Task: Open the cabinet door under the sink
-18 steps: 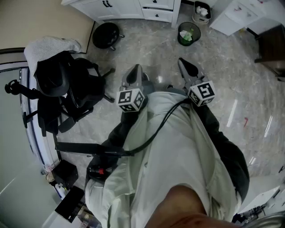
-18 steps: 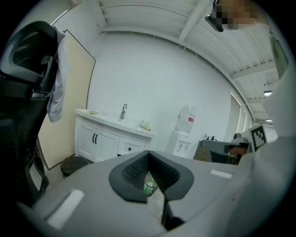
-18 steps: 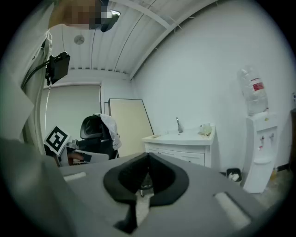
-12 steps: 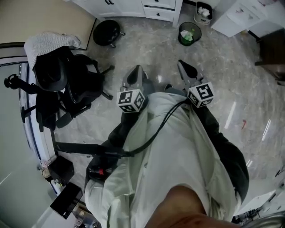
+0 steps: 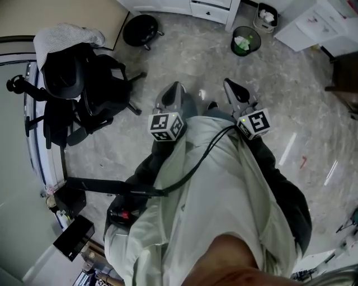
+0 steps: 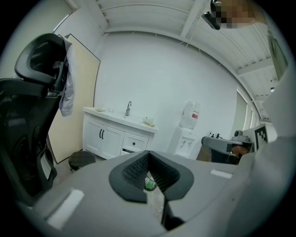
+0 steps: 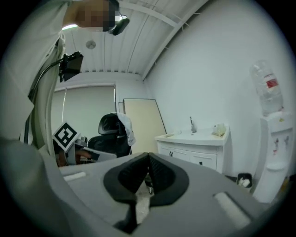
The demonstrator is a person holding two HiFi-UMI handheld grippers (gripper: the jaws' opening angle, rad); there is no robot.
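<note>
The white sink cabinet (image 6: 113,139) stands against the far wall, its two doors shut, with black handles (image 6: 101,134) and a faucet (image 6: 128,109) above. The right gripper view shows the cabinet (image 7: 196,155) too, and the head view shows only its bottom edge (image 5: 184,6). My left gripper (image 5: 172,89) and right gripper (image 5: 232,85) are held side by side in front of the person's body, well short of the cabinet. Both are shut with nothing between the jaws, as the left gripper (image 6: 149,155) and right gripper (image 7: 148,159) views show.
A black office chair (image 5: 84,95) with a cloth over it stands on the left. A round black stool (image 5: 140,29) sits by the cabinet. A bin with a green liner (image 5: 244,40) and a second bin (image 5: 267,15) stand right of it. A water dispenser (image 6: 187,134) stands beside the cabinet.
The head view has shifted a little: stool and bins have slid right and the cabinet edge up out of frame. Both grippers stay shut in about the same place.
</note>
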